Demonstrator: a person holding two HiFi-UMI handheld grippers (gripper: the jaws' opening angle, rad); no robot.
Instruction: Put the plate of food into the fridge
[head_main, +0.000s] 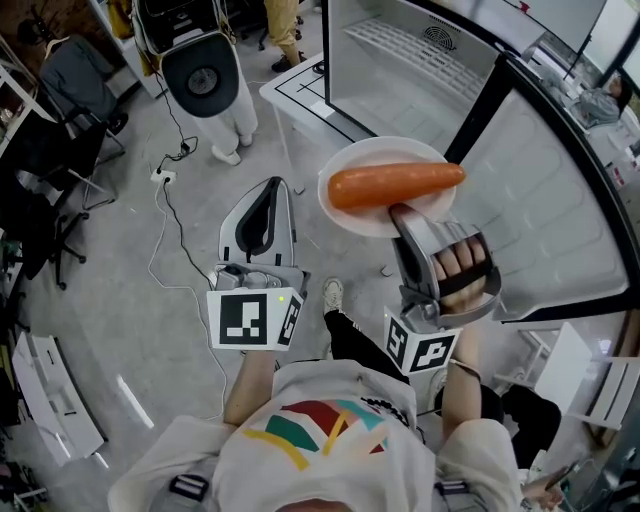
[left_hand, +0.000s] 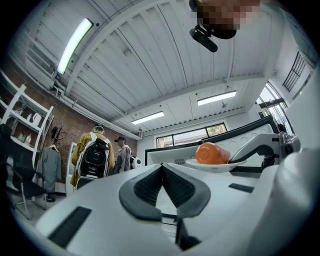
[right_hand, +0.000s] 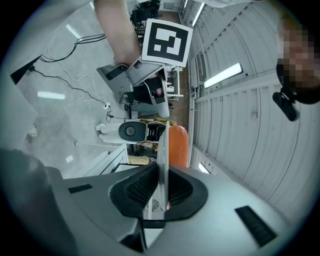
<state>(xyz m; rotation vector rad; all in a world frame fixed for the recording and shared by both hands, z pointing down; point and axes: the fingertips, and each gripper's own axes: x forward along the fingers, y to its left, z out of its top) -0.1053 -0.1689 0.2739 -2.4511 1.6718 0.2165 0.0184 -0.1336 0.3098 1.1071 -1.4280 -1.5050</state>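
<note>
Right tool (head_main: 400, 212) clamps the plate (head_main: 345, 205) rim, carrot (head_main: 395, 185) aboard, mid-carry beside the fridge (head_main: 560, 190); left tool (head_main: 262, 215) hangs clenched, empty. Next: hold it level, slide inside.

White plate (head_main: 378, 156), level — orange carrot (head_main: 395, 185) lying across it

plate (head_main: 345, 218) near rim hidden under right gripper (head_main: 404, 214) in head view; in right gripper view it's edge-on, just a thin line between the pads, carrot (head_main: 396, 184) mostly behind it. Left gripper view: only one end of carrot shows, plate's right side behind right gripper. fridge (head_main: 560, 200) cut off at top and right edges. Two people (left_hand: 97, 152) in background too small for detail
</note>
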